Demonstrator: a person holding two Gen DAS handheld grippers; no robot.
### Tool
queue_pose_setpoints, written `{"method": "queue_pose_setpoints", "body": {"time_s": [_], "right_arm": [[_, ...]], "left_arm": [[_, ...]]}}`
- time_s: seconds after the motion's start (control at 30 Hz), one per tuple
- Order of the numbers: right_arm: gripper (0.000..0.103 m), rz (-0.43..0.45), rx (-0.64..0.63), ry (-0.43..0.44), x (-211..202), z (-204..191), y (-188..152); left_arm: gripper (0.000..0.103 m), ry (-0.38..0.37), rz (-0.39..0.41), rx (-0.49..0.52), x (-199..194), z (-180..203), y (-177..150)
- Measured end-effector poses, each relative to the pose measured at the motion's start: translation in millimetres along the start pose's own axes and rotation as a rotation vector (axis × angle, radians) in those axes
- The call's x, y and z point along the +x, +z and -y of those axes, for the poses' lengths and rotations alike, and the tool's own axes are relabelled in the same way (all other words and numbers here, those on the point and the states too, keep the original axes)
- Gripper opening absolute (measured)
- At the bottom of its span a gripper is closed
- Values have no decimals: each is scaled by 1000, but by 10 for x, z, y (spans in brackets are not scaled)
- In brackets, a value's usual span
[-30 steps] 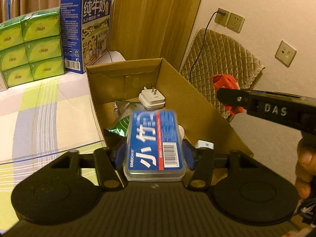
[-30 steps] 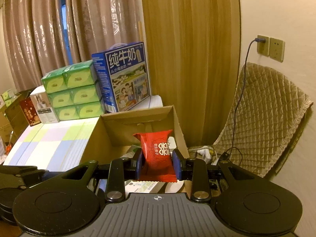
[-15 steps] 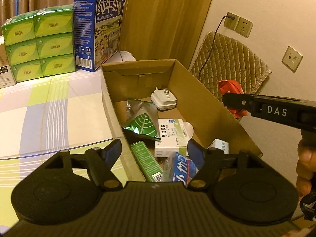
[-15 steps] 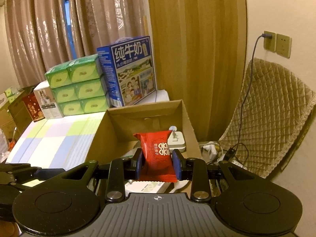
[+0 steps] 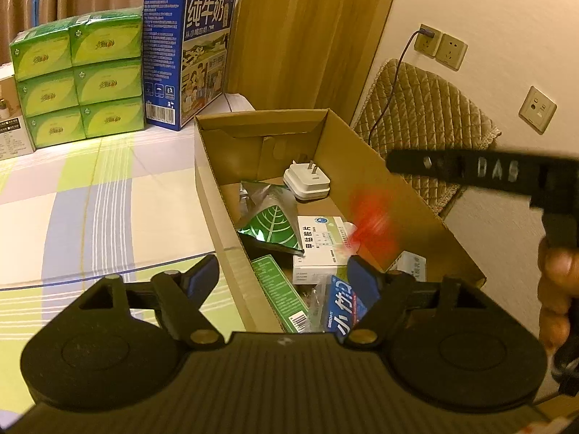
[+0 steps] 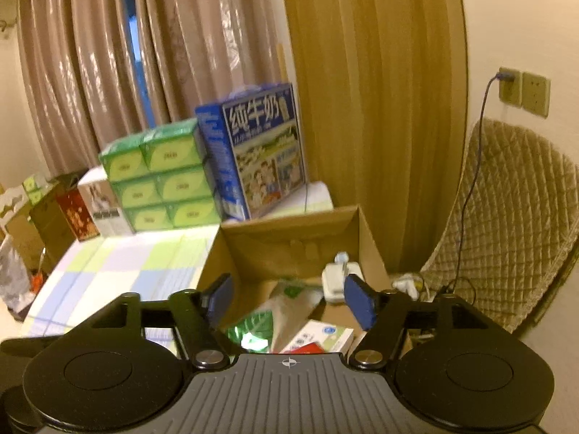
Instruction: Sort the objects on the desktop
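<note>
Left gripper (image 5: 284,275): jaws spread and opening, with nothing pinched between them. It hangs over the near end of the cardboard box (image 5: 405,195), which stands at the right edge of the checked tablecloth (image 5: 90,195). The blue case (image 5: 343,307) lies inside the box at its near end, just below and beside the right-hand finger (image 5: 363,280); contact between the two cannot be told.

Right gripper (image 6: 287,300): jaws spread and opening, with nothing between the pads. The red packet (image 5: 372,217) appears in the left wrist view as a blurred red smear against the right wall of the box, clear of both pads. In the right wrist view a red corner (image 6: 307,348) shows at the lower edge, next to the white medicine box (image 6: 322,336).

Other box contents: a green leaf-print pouch (image 5: 271,228) mid-floor, a white plug (image 5: 307,181) toward the far end, a green carton (image 5: 282,293) along the left wall.

At the far edge of the tablecloth stand a stack of green tissue packs (image 5: 77,72) and a blue milk carton (image 5: 188,58).
</note>
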State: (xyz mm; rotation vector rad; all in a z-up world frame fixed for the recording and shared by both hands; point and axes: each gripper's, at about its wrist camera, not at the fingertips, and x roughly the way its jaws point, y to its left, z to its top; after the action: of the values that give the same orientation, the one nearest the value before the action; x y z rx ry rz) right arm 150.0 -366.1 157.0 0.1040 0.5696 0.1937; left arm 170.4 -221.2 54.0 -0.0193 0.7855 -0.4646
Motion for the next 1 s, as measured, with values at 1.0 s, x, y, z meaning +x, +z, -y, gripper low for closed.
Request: {"method": "queue_pose_setpoints", "body": {"time_s": [1.0], "right_arm": [[101,-4,83,-72,-1457,99,-642]], "left_arm": [[102,161,111,-63,-1100,350,-399]]}}
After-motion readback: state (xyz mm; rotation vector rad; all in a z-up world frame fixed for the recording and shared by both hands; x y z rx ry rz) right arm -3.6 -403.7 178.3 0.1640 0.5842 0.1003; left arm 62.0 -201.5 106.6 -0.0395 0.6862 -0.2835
